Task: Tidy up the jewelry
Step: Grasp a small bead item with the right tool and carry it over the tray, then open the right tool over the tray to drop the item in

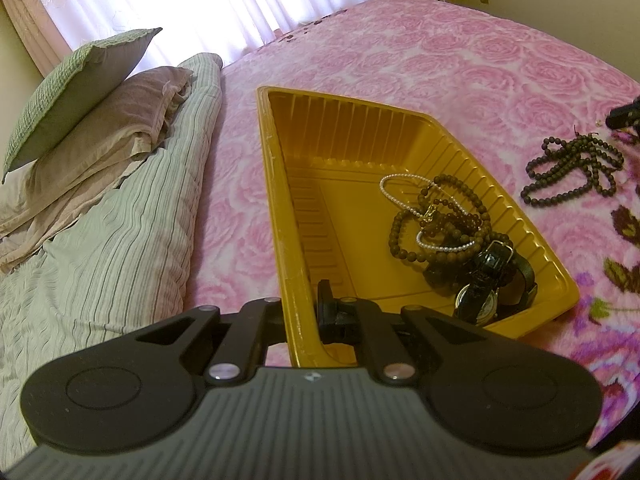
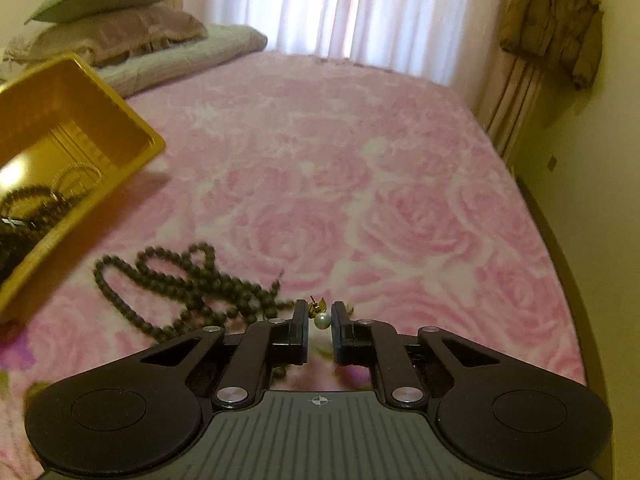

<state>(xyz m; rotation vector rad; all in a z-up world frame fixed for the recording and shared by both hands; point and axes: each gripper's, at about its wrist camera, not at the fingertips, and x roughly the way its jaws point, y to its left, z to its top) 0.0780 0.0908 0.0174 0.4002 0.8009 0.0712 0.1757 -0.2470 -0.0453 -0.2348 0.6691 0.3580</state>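
Observation:
A yellow plastic tray (image 1: 400, 116) lies on the pink rose bedspread. In it are dark bead strands (image 1: 440, 236), a thin pearl strand (image 1: 400, 188) and a black wristwatch (image 1: 480, 300). My left gripper (image 1: 306, 300) is shut on the tray's near wall, one finger inside and one outside. A loose dark bead necklace (image 2: 192, 288) lies on the spread right of the tray (image 2: 120, 120). Just beyond it my right gripper (image 2: 320, 320) has its jaws narrow around a small pearl earring (image 2: 322, 321) with a gold fitting, the pads against the pearl.
Stacked pillows (image 1: 92, 112) and a folded striped quilt (image 1: 120, 240) lie left of the tray. Bright curtains (image 2: 360, 8) hang behind the bed. A brown jacket (image 2: 556, 24) hangs at the right wall, where the bed edge (image 2: 552, 240) drops off.

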